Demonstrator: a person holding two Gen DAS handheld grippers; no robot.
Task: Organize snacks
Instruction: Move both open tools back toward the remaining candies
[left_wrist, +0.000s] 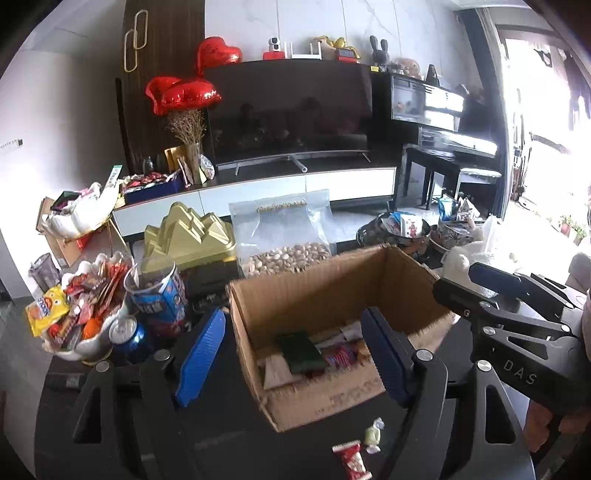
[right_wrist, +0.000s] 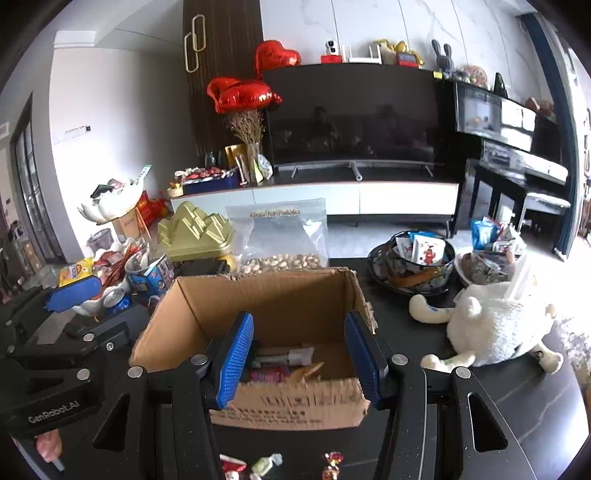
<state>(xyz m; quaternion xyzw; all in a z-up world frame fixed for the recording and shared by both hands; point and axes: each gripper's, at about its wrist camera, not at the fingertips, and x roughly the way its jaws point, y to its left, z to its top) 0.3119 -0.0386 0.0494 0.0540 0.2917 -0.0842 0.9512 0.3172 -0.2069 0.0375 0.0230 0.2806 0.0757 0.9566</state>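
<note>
An open cardboard box (left_wrist: 332, 291) stands on the dark table, with a green packet (left_wrist: 300, 350) and a red packet (left_wrist: 341, 356) among the snacks at its bottom. My left gripper (left_wrist: 291, 354) hangs over the box's near left corner, open, with nothing between its blue pads. In the right wrist view the box (right_wrist: 273, 299) is straight ahead, and my right gripper (right_wrist: 299, 360) is open over its near wall, also empty. Loose sweets lie in front of the box: a red packet (left_wrist: 349, 459) and a pale green candy (left_wrist: 373, 435).
Left of the box are a white bowl of snacks (left_wrist: 92, 347), a blue can (left_wrist: 129, 336) and a tub of nuts (left_wrist: 159, 295). Behind it stand a gold tin (left_wrist: 188, 236) and a bag of pistachios (left_wrist: 284, 236). A patterned bowl (right_wrist: 410, 280) and a white plush toy (right_wrist: 495, 325) lie to the right.
</note>
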